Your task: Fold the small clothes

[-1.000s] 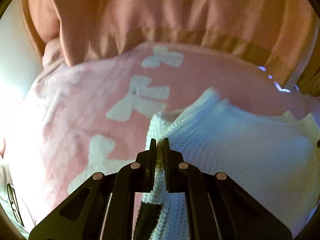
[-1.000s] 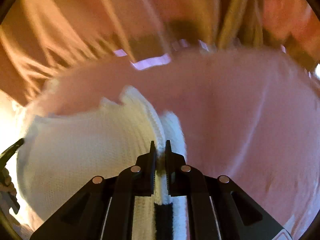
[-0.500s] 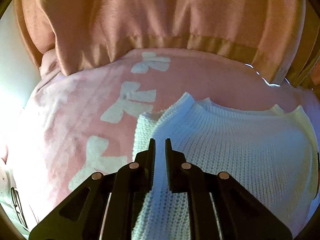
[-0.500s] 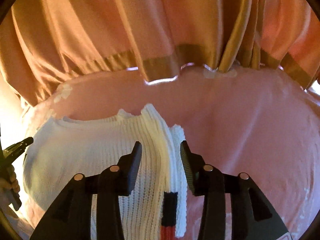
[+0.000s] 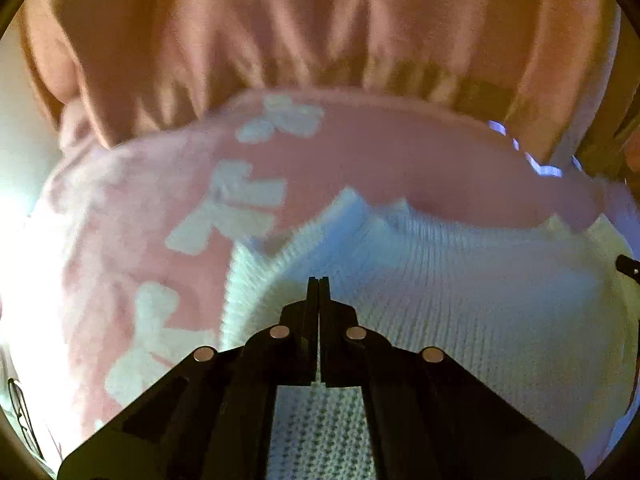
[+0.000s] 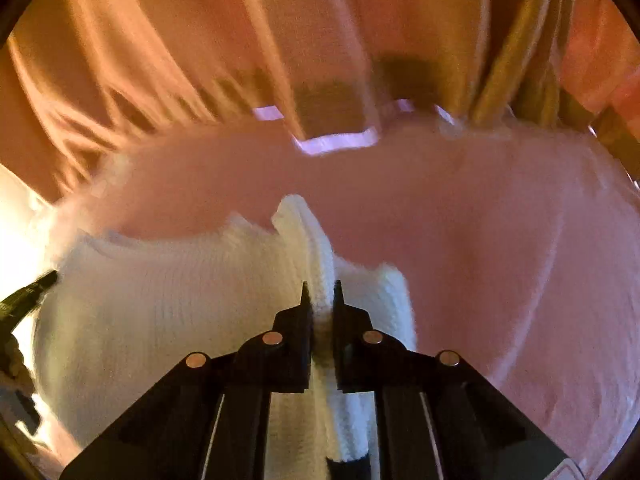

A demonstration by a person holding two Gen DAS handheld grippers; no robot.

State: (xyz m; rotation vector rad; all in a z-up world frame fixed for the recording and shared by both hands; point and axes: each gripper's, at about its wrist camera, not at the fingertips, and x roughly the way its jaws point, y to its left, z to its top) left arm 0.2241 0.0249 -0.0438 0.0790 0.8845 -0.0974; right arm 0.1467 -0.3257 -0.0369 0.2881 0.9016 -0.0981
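A small white knit garment (image 5: pixel 460 300) lies spread on a pink blanket with white bows (image 5: pixel 140 240). My left gripper (image 5: pixel 318 280) hovers over the garment's left part. Its jaws are closing and meet with nothing visible between them. In the right wrist view the garment (image 6: pixel 160 300) has a raised fold at its right side. My right gripper (image 6: pixel 320 286) is closing on that fold, and its pads press the knit. A black band of the garment (image 6: pixel 344 468) shows below the fingers. The left gripper's tip (image 6: pixel 28 296) shows at the left edge.
Orange-pink fabric (image 5: pixel 280 20) hangs in folds along the far edge of the blanket, also seen in the right wrist view as orange fabric (image 6: pixel 200 40). Bare pink blanket (image 6: pixel 500 260) stretches to the right of the garment. Bright light washes out the left side.
The left gripper let go of the garment's left fold, and the knit dropped flat. Its jaws then came together empty. The right gripper opened wide, then shut again on the right fold.
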